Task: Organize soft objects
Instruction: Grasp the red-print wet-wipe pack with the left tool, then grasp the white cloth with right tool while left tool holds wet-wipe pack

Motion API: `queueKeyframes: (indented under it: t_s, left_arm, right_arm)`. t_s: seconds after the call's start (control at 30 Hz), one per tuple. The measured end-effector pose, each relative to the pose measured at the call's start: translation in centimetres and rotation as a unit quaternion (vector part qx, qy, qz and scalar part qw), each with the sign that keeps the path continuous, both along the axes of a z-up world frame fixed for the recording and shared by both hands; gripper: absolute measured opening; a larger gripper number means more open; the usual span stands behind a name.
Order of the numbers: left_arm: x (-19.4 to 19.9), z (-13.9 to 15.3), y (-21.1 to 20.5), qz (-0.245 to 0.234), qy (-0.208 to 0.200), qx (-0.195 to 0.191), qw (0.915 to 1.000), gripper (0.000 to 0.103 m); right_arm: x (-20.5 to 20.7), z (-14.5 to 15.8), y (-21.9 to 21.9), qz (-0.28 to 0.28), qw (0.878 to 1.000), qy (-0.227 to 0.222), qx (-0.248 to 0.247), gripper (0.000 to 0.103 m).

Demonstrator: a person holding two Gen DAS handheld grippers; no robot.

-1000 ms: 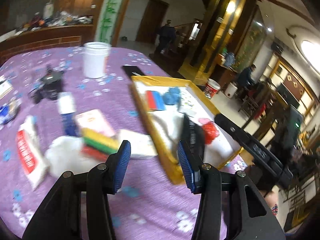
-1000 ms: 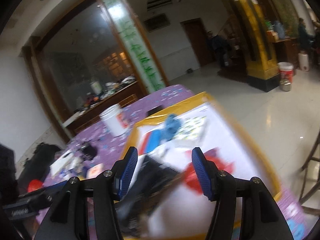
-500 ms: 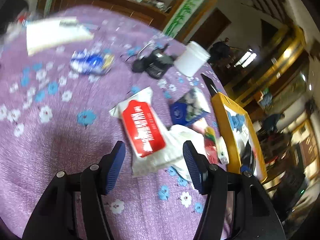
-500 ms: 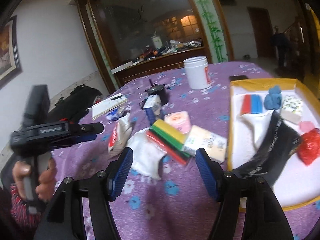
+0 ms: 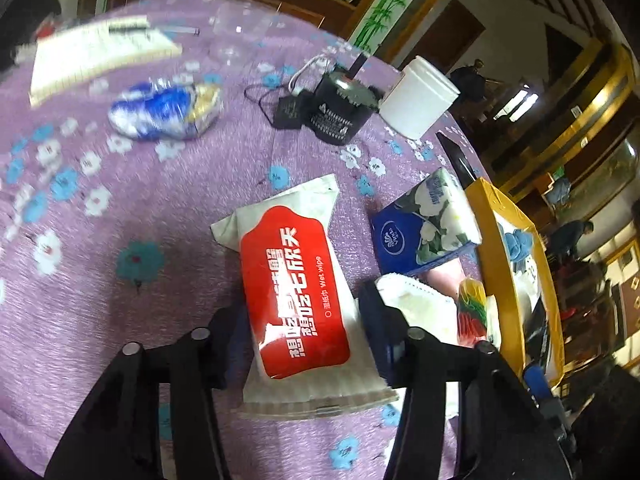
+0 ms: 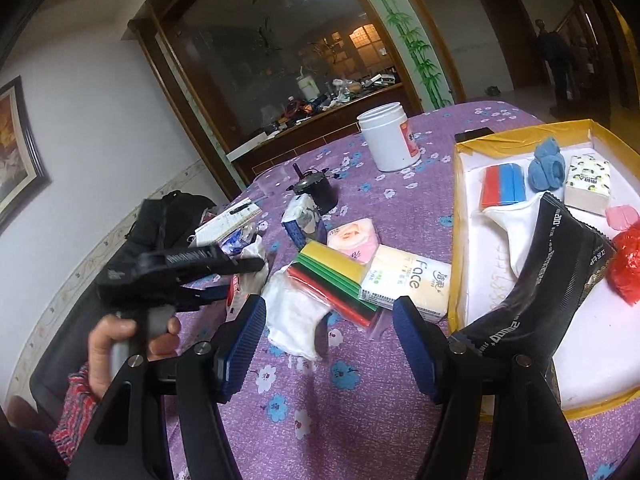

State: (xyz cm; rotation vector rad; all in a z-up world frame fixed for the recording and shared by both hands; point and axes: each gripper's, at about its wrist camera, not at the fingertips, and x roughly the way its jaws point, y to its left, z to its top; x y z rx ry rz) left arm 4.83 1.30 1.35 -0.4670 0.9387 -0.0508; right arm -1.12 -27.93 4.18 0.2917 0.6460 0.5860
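My left gripper is open, its two fingers straddling a red and white wet wipes pack that lies on the purple tablecloth. A blue tissue pack, a white cloth and coloured sponges lie just to its right. My right gripper is open and empty above the table, in front of the white cloth, the sponge stack and a Face tissue pack. The yellow-rimmed tray at the right holds a black pouch and several soft items.
A white jar, a black device with a cable, a blue wrapper and a notebook stand farther back on the table. A pink tissue pack lies by the sponges. A dark phone lies behind the tray.
My left gripper swung away from the tray and came down around the wet wipes pack. My right gripper pulled back from the tray, leaving the black pouch inside it.
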Motion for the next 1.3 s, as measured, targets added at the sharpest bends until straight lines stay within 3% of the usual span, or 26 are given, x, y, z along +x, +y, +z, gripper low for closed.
queueKeyframes:
  t_s: [0.13,0.23,0.5,0.73,0.83,0.9,1.03,1.13,1.3]
  left_arm:
    - [-2.1,1.1,0.5,-0.008,-0.025,0.026,0.9993,0.047]
    - [-3.0,1.1,1.3,0.0,-0.045,0.042,0.9981,0.047]
    - [-2.7,0.9,2.2,0.013,-0.058,0.029,0.9978,0.047]
    - [-2.7,1.0,2.4,0.016,-0.061,0.027,0.9976,0.048]
    - [-2.8,1.0,2.4,0.014,-0.063,0.021,0.9977,0.048]
    - [-2.8,1.0,2.3,0.011,-0.062,0.019,0.9978,0.048]
    - [-2.9,0.9,2.3,0.011,-0.062,0.021,0.9978,0.048]
    - [-2.9,0.9,2.3,0.011,-0.062,0.021,0.9978,0.048]
    - [-2.8,0.9,2.1,0.009,-0.06,0.028,0.9977,0.048]
  right_arm:
    - [0.1,0.0,0.3,0.007,1.0,0.006,-0.008,0.069]
    - [0.1,0.4,1.4,0.018,0.999,-0.001,-0.046,0.069]
    - [5.8,2.4,3.8,0.016,0.994,0.063,-0.092,0.076]
    - [10.2,-0.3,8.1,0.065,0.988,0.101,-0.098,0.076]
    - [9.1,-1.8,9.4,0.098,0.981,0.129,-0.11,0.076]
    - [7.1,-2.0,10.0,0.139,0.975,0.148,-0.093,0.076]
    - [2.9,-1.4,10.8,0.183,0.969,0.123,-0.106,0.075]
    - [1.3,-0.8,10.2,0.18,0.97,0.091,-0.138,0.075]
    - [1.7,0.6,7.9,0.141,0.98,0.07,-0.125,0.075]
